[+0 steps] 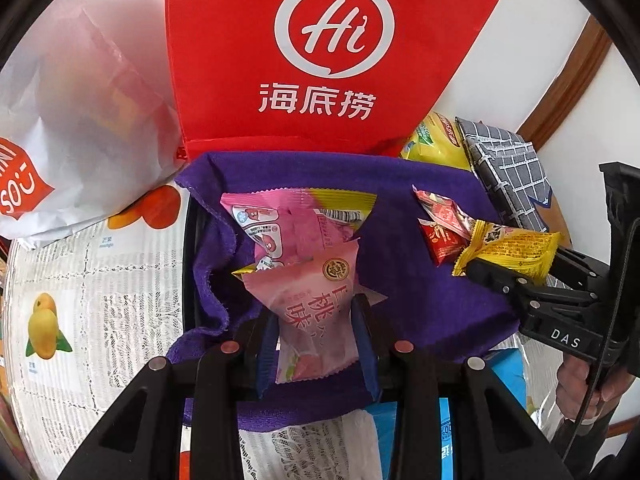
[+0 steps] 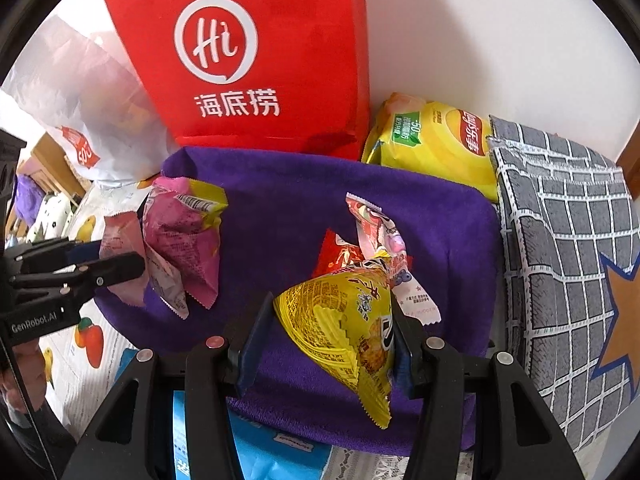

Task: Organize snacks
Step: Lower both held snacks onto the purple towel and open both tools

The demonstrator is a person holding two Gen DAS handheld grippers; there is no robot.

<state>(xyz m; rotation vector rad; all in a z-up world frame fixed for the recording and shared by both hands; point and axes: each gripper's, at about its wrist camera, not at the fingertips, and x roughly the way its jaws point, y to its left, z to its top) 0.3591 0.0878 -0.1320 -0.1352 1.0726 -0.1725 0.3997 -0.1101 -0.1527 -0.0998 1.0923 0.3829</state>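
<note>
My left gripper (image 1: 315, 322) is shut on a pale pink peach-flavour snack packet (image 1: 320, 292), held just above a purple towel (image 1: 420, 304). Behind it on the towel lies a pink-and-yellow packet (image 1: 296, 220). My right gripper (image 2: 332, 336) is shut on a yellow snack packet (image 2: 344, 332) over the towel (image 2: 280, 200). Just beyond it lie a small red packet (image 2: 338, 254) and a white-and-pink packet (image 2: 380, 236). In the right wrist view the left gripper (image 2: 120, 268) comes in from the left with its pink packet (image 2: 120, 240), beside the pink-and-yellow packet (image 2: 188, 240).
A red paper bag (image 2: 256, 60) stands behind the towel, with a white bag (image 2: 80, 120) to its left. At the back right lies a yellow crisp bag (image 2: 432, 140), and a grey checked cloth (image 2: 560, 260) lies on the right. A fruit-print tablecloth (image 1: 80, 300) covers the table.
</note>
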